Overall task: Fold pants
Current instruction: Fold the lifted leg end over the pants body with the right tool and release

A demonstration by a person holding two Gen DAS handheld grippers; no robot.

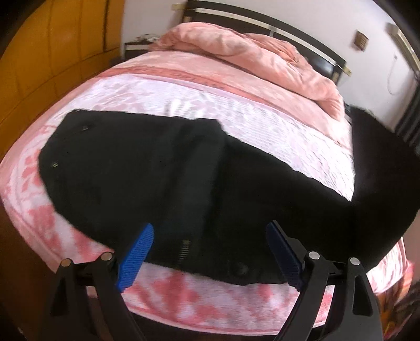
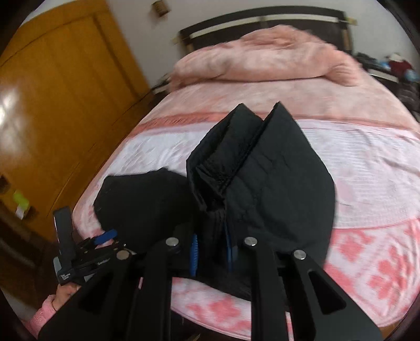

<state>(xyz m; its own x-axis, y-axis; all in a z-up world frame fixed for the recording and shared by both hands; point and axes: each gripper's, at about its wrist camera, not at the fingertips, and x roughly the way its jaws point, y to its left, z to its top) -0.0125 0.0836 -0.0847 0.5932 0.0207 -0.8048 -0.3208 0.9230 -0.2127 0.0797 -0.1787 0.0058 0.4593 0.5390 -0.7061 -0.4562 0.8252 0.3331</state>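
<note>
Black pants (image 1: 147, 178) lie across the near part of a pink and white bedspread (image 1: 199, 296). In the left wrist view my left gripper (image 1: 210, 251) is open, its blue fingers spread above the waistband near the bed's front edge, holding nothing. At the right the leg end (image 1: 378, 168) is lifted into the air. In the right wrist view my right gripper (image 2: 212, 251) is shut on the bunched leg part of the pants (image 2: 262, 173), raised off the bed. The left gripper also shows at the lower left there (image 2: 102, 237).
A heaped pink quilt (image 1: 262, 55) lies at the far end of the bed against a dark headboard (image 2: 262, 18). An orange wooden wardrobe (image 2: 57, 91) stands left of the bed. Clutter sits on a stand at the far right (image 2: 399, 65).
</note>
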